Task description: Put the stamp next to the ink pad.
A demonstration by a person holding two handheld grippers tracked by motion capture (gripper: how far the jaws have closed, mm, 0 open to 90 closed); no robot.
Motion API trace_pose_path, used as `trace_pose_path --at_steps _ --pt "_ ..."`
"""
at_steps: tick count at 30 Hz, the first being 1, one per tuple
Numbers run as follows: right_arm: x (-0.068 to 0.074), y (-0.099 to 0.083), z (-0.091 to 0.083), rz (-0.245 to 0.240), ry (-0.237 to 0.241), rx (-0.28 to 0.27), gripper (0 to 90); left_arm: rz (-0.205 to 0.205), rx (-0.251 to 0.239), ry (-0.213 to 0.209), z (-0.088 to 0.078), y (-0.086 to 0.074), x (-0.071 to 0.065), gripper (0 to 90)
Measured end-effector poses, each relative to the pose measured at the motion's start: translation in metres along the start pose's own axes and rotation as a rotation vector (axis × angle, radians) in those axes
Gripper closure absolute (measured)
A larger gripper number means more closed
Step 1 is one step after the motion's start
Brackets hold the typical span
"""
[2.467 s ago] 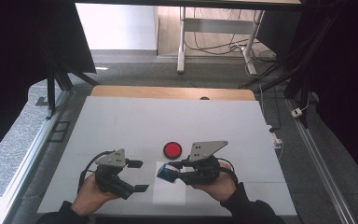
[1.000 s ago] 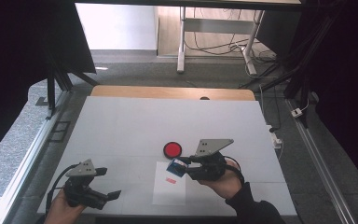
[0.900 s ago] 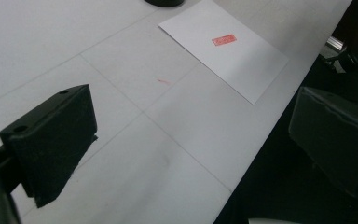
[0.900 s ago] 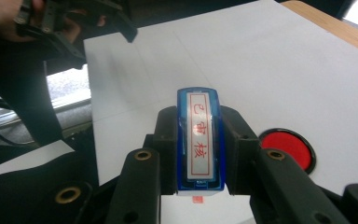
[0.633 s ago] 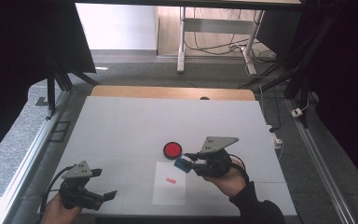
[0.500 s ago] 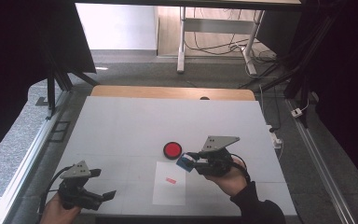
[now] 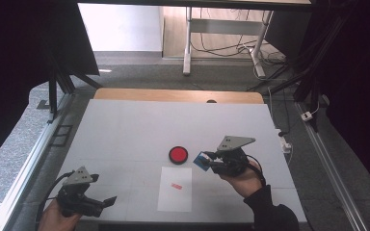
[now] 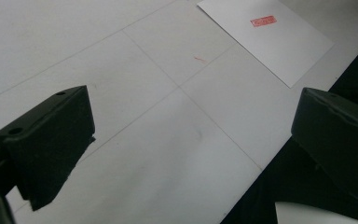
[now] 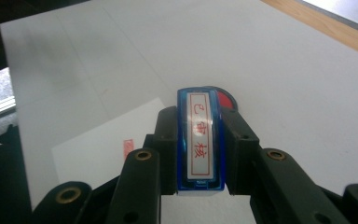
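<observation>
A blue stamp (image 7: 202,160) with a white label of red characters (image 9: 200,140) sits between the jaws of my right gripper (image 7: 207,162), which is shut on it. That gripper hovers just right of the round red ink pad (image 7: 178,154), seen behind the stamp (image 9: 227,99) in the right gripper view. A white sheet of paper (image 7: 175,192) lies in front of the pad, bearing a small red stamp mark (image 7: 176,185). My left gripper (image 7: 107,202) rests at the table's front left corner, open and holding nothing (image 8: 191,135). The paper (image 8: 279,42) lies off to its far right.
The white table (image 7: 125,130) has a wooden strip (image 7: 173,95) along its back edge. Its front edge runs just under my left gripper. Metal rails flank both sides, and cables and a desk frame stand on the floor beyond.
My right gripper has carried the stamp to the right, away from the paper. The left gripper has drawn back to the front left corner since the earliest frame and has kept still lately.
</observation>
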State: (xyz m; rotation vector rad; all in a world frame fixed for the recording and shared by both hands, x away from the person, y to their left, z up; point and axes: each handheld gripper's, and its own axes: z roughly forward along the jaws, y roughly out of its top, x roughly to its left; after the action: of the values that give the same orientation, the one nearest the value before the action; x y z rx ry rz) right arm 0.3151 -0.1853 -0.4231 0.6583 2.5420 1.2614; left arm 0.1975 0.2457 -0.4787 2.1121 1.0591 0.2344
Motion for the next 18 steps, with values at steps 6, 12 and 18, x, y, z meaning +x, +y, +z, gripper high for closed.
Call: trace_pose_path --at_steps 6,12,18 --pt "-0.010 -0.005 -0.001 0.015 -0.045 0.017 70.8 -0.018 -0.003 -0.004 -0.002 -0.001 0.001 0.0" --pt "-0.021 -0.013 0.000 0.031 -0.098 0.047 70.8 -0.028 -0.010 -0.005 -0.005 -0.003 0.002 0.0" --pt "-0.031 -0.018 0.001 0.063 -0.135 0.064 70.8 -0.021 -0.004 0.000 -0.004 -0.003 0.001 0.0"
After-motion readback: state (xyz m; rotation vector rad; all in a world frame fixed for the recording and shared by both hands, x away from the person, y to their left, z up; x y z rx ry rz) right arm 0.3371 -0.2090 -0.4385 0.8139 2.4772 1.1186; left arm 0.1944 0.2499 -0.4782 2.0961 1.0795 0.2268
